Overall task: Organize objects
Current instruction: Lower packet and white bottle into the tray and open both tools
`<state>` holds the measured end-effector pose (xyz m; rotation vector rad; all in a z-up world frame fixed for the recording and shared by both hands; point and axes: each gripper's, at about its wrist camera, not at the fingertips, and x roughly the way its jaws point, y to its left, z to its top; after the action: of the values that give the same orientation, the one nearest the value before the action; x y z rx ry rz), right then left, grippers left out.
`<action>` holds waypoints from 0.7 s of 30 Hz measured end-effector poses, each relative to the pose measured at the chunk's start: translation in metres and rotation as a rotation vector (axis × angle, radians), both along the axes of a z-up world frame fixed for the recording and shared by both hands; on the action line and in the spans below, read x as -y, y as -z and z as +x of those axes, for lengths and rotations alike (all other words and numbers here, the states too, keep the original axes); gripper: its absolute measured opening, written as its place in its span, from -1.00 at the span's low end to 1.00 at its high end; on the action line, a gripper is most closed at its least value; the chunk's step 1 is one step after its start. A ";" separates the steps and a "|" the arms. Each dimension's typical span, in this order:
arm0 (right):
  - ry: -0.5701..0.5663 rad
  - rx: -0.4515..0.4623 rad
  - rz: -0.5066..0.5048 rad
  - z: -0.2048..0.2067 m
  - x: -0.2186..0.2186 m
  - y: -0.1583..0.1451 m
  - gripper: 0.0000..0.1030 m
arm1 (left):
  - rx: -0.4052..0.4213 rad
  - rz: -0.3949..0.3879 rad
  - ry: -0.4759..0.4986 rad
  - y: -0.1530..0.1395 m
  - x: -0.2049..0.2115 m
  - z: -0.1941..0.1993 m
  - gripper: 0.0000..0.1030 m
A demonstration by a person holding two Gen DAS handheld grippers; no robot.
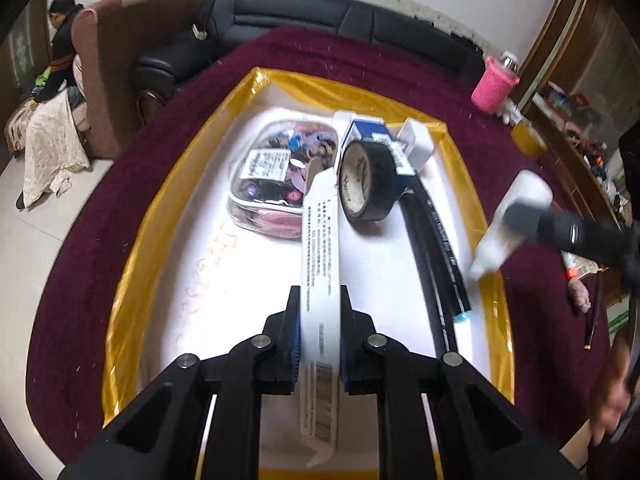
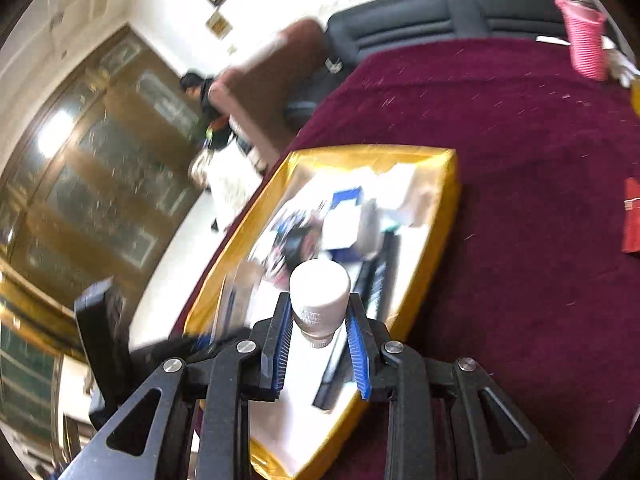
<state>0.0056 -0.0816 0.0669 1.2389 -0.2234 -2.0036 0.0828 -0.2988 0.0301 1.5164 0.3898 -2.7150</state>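
My left gripper is shut on a long white printed box, held over the gold-rimmed white tray. In the tray lie a roll of black tape, a clear pouch of small colourful items, a blue and white box and a long black strip. My right gripper is shut on a white bottle, cap end toward the camera, above the tray's near edge. The same bottle shows blurred at the tray's right rim in the left wrist view.
A dark red cloth covers the table. A pink cup and a yellow jar stand at its far right; a red item lies on the cloth. A black sofa, a brown armchair and a seated person lie beyond.
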 end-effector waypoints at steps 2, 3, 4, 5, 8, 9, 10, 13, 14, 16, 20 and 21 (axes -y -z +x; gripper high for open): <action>-0.033 0.017 0.028 0.004 0.019 0.011 -0.42 | 0.025 -0.001 0.004 0.005 0.001 -0.008 -0.72; -0.043 0.025 0.039 0.004 0.025 0.016 -0.42 | 0.033 -0.005 0.005 0.006 0.001 -0.012 -0.72; -0.050 0.032 0.050 0.003 0.031 0.020 -0.42 | 0.040 -0.009 0.004 0.007 0.002 -0.016 -0.72; -0.057 0.042 0.064 0.002 0.039 0.027 -0.42 | 0.048 -0.009 0.003 0.008 0.002 -0.020 -0.72; -0.063 0.060 0.090 -0.007 0.050 0.038 -0.42 | 0.060 -0.009 0.007 0.008 0.001 -0.030 -0.72; -0.061 0.059 0.099 -0.009 0.054 0.040 -0.42 | 0.061 -0.013 0.009 0.007 0.001 -0.033 -0.72; -0.058 0.060 0.108 -0.011 0.055 0.043 -0.42 | 0.064 -0.020 0.009 0.007 0.001 -0.036 -0.72; -0.037 0.053 0.130 -0.022 0.058 0.046 -0.42 | 0.064 -0.038 0.011 0.007 0.001 -0.045 -0.71; -0.032 0.057 0.130 -0.026 0.058 0.047 -0.42 | 0.065 -0.039 0.008 0.007 0.002 -0.047 -0.71; -0.021 0.061 0.133 -0.031 0.056 0.047 -0.42 | 0.064 -0.040 -0.007 0.006 0.004 -0.051 -0.71; -0.017 0.058 0.146 -0.034 0.054 0.048 -0.39 | 0.041 -0.014 -0.020 0.003 0.008 -0.049 -0.33; -0.023 0.054 0.150 -0.034 0.054 0.048 -0.39 | 0.028 -0.012 -0.026 0.000 0.009 -0.046 -0.09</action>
<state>-0.0282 -0.1356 0.0193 1.3847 -0.0858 -1.9984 0.0370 -0.3082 0.0299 1.5342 0.3892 -2.6687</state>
